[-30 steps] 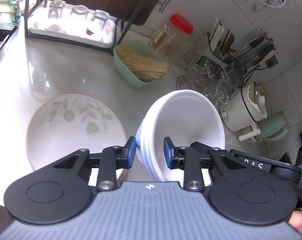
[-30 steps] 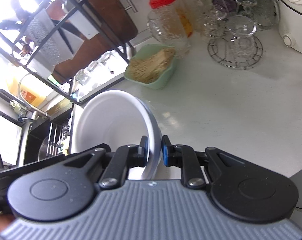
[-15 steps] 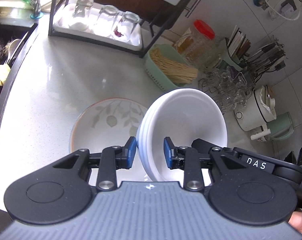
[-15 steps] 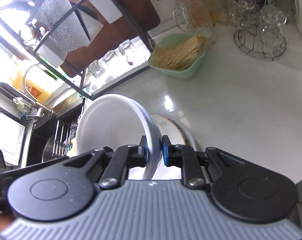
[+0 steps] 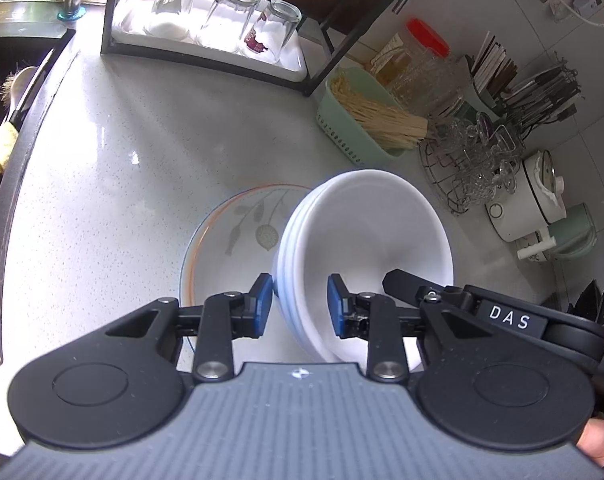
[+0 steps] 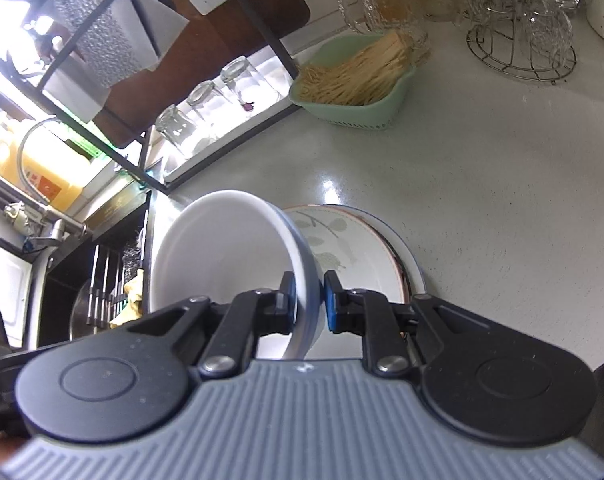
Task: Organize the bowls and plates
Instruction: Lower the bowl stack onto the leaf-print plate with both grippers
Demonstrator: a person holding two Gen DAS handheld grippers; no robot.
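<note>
bowls carried, not yet set down
both tools pinch their rims over the plate, mid-worktop.

- A stack of white bowls, plain and glossy, at least three nested with their rims showing as close bands on the left edge, hangs tilted above the counter, its mouth turned toward 1 o'clock in the left wrist view. In the right wrist view the same stack sits at centre, mouth toward 10 o'clock.
- A leaf-patterned plate, white with grey leaves and an orange rim line, lies flat on the pale counter at 9 o'clock of the bowls, partly covered by them. In the right wrist view it shows at 3 o'clock of the stack.
</note>
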